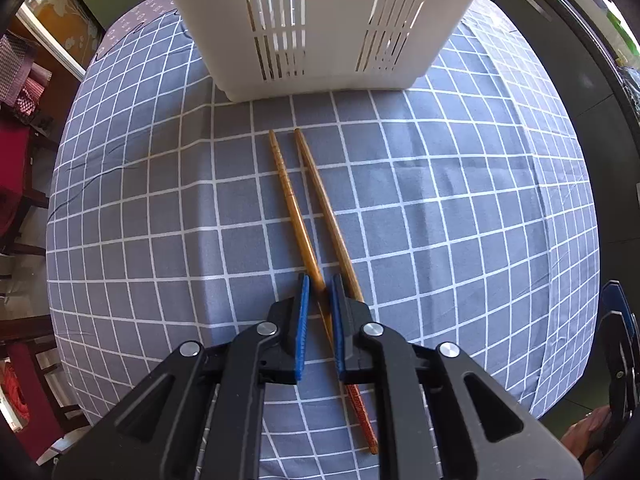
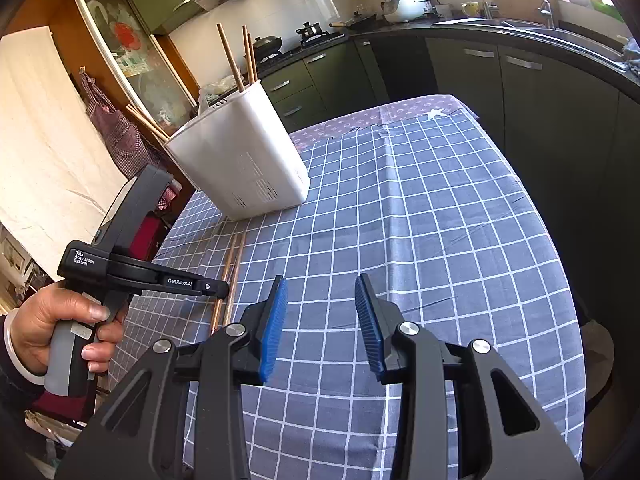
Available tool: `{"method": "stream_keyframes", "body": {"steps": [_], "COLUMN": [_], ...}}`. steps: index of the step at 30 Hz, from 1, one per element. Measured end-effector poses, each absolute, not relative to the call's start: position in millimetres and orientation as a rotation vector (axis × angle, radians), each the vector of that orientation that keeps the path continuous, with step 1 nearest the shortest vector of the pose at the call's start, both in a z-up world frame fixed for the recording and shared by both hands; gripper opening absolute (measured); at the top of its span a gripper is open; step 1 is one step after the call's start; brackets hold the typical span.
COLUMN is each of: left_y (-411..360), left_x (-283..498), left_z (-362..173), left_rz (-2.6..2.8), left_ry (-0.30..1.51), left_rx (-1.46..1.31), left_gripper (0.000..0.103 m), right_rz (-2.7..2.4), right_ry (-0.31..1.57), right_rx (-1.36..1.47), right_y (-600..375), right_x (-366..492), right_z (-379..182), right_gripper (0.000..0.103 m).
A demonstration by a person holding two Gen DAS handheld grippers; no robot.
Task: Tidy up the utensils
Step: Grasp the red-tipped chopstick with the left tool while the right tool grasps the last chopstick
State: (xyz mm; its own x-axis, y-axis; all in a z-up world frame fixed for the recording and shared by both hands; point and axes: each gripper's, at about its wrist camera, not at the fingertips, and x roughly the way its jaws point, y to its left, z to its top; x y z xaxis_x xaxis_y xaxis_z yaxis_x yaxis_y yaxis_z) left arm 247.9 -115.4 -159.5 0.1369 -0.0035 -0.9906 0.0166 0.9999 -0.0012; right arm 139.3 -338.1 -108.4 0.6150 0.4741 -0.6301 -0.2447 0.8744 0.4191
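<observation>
Two wooden chopsticks (image 1: 316, 200) lie side by side on the grey checked tablecloth (image 1: 460, 200), pointing toward a white slotted utensil holder (image 1: 320, 20). My left gripper (image 1: 319, 284) is low over them, jaws narrowly apart, straddling the left chopstick (image 1: 290, 196); the right chopstick (image 1: 324, 200) passes under the right pad. I cannot tell whether the pads touch the chopstick. In the right wrist view the holder (image 2: 244, 156) holds several chopsticks (image 2: 236, 60), and the two chopsticks (image 2: 232, 264) lie beside the left gripper (image 2: 216, 288). My right gripper (image 2: 322, 288) is open and empty above the cloth.
Dark green kitchen cabinets (image 2: 520, 80) and a counter with a sink (image 2: 520, 24) run along the right and far sides. A chair with red fabric (image 1: 16, 152) stands left of the table. The table's edge (image 1: 60, 280) curves close on the left.
</observation>
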Motion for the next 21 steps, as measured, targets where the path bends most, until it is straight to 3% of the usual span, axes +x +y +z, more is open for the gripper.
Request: {"method": "stream_keyframes", "body": {"steps": [9,21], "left_y": [-103.4,-81.7], "left_x": [238.5,193.1], "left_z": [-148.3,-75.4], "left_rz": [-0.057,-0.156], "left_ry": [1.384,1.140], "left_rx": [-0.021,-0.095], "left_gripper": [0.007,0.007], "right_rz": [0.418,0.434], "right_ry": [0.815,0.832], "right_rx": [0.310,0.267], "right_y": [-337.4,-320.9], "right_x": [139.7,144.3], "right_z": [-109.2,-107.1], "right_gripper": [0.037,0.041]}}
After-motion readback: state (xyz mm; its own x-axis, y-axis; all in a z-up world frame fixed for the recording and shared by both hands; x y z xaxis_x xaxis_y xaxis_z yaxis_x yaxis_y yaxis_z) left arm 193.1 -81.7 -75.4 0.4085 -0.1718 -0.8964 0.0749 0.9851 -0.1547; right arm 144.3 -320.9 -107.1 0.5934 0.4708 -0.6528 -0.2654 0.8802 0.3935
